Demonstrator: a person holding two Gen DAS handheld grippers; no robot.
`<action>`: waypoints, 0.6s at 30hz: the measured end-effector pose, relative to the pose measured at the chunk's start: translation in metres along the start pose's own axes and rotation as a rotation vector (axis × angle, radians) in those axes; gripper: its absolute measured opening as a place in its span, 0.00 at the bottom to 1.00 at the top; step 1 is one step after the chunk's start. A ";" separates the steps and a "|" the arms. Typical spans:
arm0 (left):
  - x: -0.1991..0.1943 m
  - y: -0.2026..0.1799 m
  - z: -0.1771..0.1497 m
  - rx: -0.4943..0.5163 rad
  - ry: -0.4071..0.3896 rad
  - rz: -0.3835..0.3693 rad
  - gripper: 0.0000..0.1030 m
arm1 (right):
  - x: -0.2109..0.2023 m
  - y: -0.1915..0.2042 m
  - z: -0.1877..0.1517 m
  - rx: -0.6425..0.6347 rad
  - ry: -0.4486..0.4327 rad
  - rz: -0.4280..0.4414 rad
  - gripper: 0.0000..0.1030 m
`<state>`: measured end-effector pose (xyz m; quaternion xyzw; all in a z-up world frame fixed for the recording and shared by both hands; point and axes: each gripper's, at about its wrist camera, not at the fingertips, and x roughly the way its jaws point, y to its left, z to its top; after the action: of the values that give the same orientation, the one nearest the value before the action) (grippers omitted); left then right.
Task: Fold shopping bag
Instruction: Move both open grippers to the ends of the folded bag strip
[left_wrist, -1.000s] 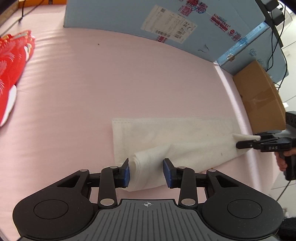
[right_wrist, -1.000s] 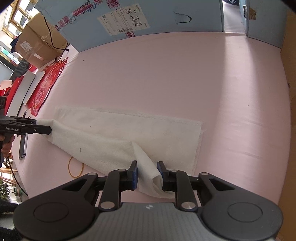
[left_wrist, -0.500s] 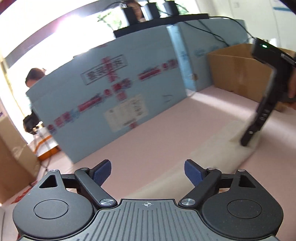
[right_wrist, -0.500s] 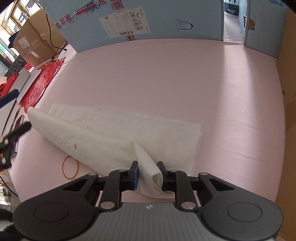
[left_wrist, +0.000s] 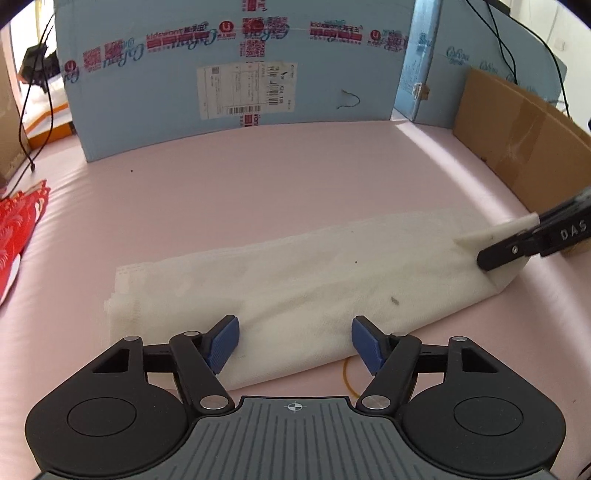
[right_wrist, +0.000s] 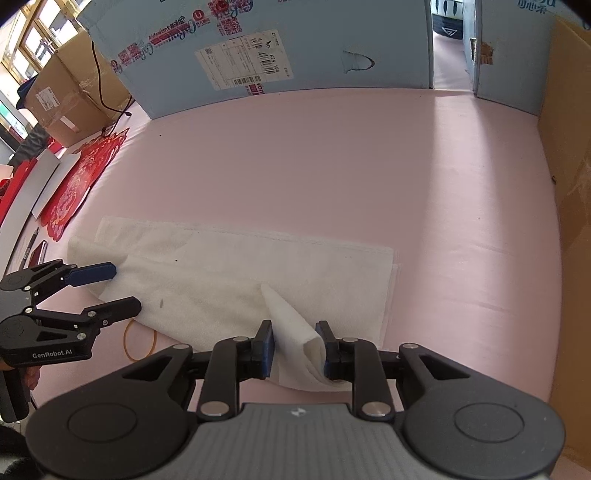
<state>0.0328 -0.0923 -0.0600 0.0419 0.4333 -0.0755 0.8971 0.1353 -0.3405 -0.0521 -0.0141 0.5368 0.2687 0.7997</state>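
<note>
Left gripper (left_wrist: 294, 340): the blue-padded fingers (left_wrist: 222, 341) stand spread, having just been closing a little, and pinch nothing. The near long edge of the shopping bag (left_wrist: 314, 280) lies directly under and between them, toward the bag's left end. Right gripper (right_wrist: 295, 345): its fingers have just been opening. A raised, creased corner of the bag stands in the gap, and the pads appear to flank the cloth rather than press it, so the corner is judged as good as released. The white bag lies flat on the pink desk (left_wrist: 295, 177) as a long narrow strip already doubled lengthwise. Its long axis runs side to side across both views, square to the line along which each gripper points. The left hand is nearer the left end and the right hand is nearer the right end, with the bag's middle bare between them. In the judgement of this legend, the coming fold turns on that axis: one short end must be carried along the strip onto the other. Either hand could therefore start by pinching the end beneath it. An orange rubber band (right_wrist: 138, 341) lies on the desk just at the bag's near edge, partly under it, between the two grippers. Farther out, a blue cardboard panel (left_wrist: 184, 92) closes the back, a brown box (left_wrist: 517, 140) closes the right side, and red paper cut-outs (right_wrist: 81, 184) lie well apart to the left.
</note>
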 end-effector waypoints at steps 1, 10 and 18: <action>-0.001 -0.002 -0.004 0.021 -0.004 0.009 0.68 | -0.003 0.002 -0.002 -0.020 -0.007 -0.045 0.39; -0.001 -0.001 -0.003 0.029 0.004 0.009 0.70 | -0.034 0.015 -0.023 -0.134 -0.133 -0.374 0.43; 0.004 0.008 0.011 -0.001 0.082 -0.043 0.71 | -0.054 0.085 -0.071 -0.681 -0.320 -0.460 0.58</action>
<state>0.0451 -0.0861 -0.0558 0.0354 0.4704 -0.0927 0.8769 0.0221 -0.3125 -0.0134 -0.3539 0.2699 0.2441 0.8616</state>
